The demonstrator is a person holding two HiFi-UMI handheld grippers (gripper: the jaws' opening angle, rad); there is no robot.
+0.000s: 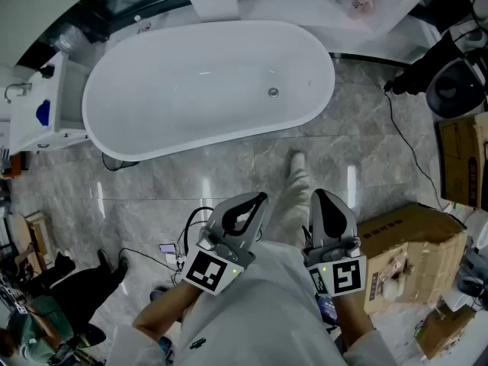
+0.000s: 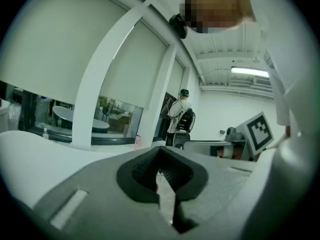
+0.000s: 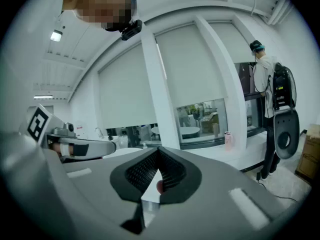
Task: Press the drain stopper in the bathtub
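The white oval bathtub (image 1: 152, 120) lies across the top of the head view, with the small round metal drain stopper (image 1: 273, 92) on its floor towards the right end. Both grippers are held close to the person's body over the grey stone floor, well short of the tub. My left gripper (image 1: 259, 199) is shut with nothing in it, its dark pads meeting at the tip (image 2: 161, 151). My right gripper (image 1: 319, 195) is beside it, also shut and empty (image 3: 159, 151). Both gripper views look out level across the room, and neither shows the stopper.
A torn cardboard box (image 1: 408, 258) stands on the floor at the right, with more boxes (image 1: 461, 158) behind it. Cables (image 1: 191, 231) trail at the left. A white cabinet (image 1: 46, 105) adjoins the tub's left end. Another person (image 3: 270, 91) stands by the window ledge.
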